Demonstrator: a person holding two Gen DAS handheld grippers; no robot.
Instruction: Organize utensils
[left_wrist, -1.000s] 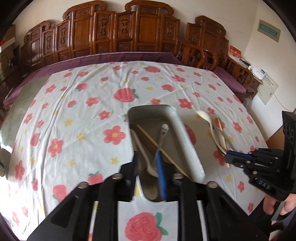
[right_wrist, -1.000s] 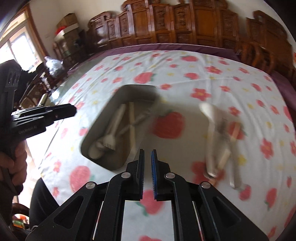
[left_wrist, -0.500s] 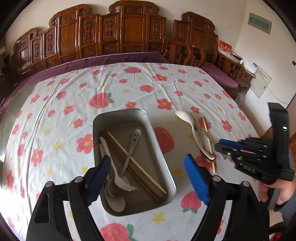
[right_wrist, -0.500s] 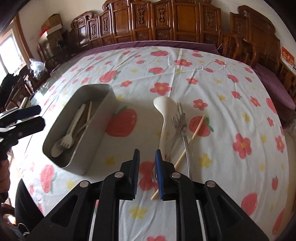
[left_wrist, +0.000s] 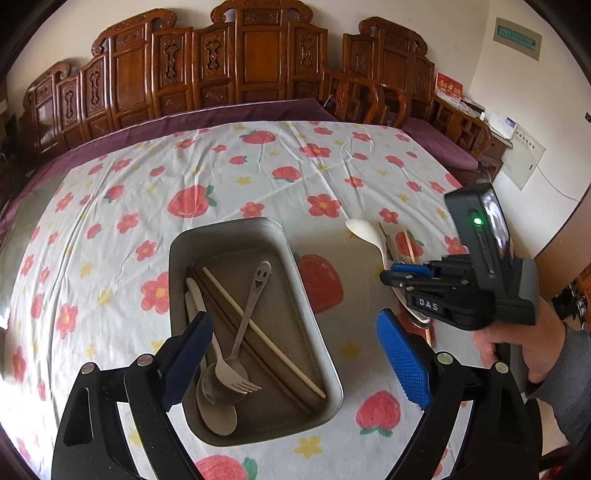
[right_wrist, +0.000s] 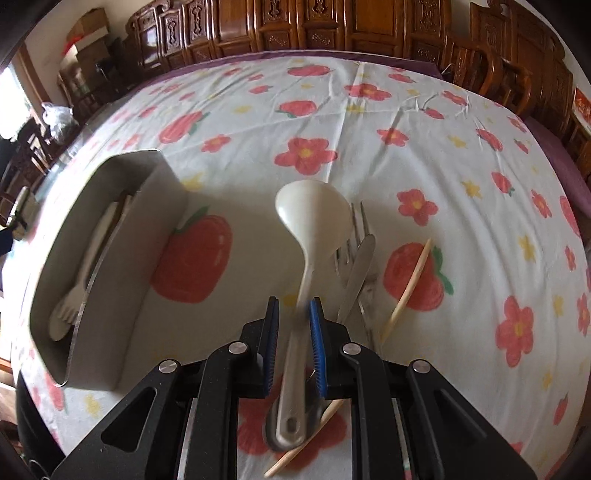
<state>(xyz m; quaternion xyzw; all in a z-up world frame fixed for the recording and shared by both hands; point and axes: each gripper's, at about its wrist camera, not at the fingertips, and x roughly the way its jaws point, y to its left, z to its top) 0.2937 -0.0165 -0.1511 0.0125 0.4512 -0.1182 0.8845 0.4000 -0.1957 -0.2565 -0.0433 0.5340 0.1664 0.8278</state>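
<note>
A grey metal tray (left_wrist: 236, 229) (right_wrist: 147, 173) on the flowered cloth holds a metal fork (left_wrist: 240, 354), a spoon, a white utensil and chopsticks (left_wrist: 258, 328). My left gripper (left_wrist: 291, 365) is open and empty above the tray's near end. To the tray's right lie a white ladle spoon (right_wrist: 314, 218) (left_wrist: 364, 230), a fork and knife (right_wrist: 356, 269) and one chopstick (right_wrist: 406, 291). My right gripper (right_wrist: 293, 314) (left_wrist: 391, 275) is low over them, jaws narrowly open on either side of the ladle's handle, not clamped.
Carved wooden chairs (left_wrist: 240, 74) ring the far side of the table. A purple underlay (left_wrist: 221, 114) shows past the cloth's far edge. A wall panel (left_wrist: 522, 162) hangs at the right.
My left gripper opened wide and rose back from the tray, leaving the fork inside. My right gripper moved right and down, and its jaws now straddle the ladle's handle.
</note>
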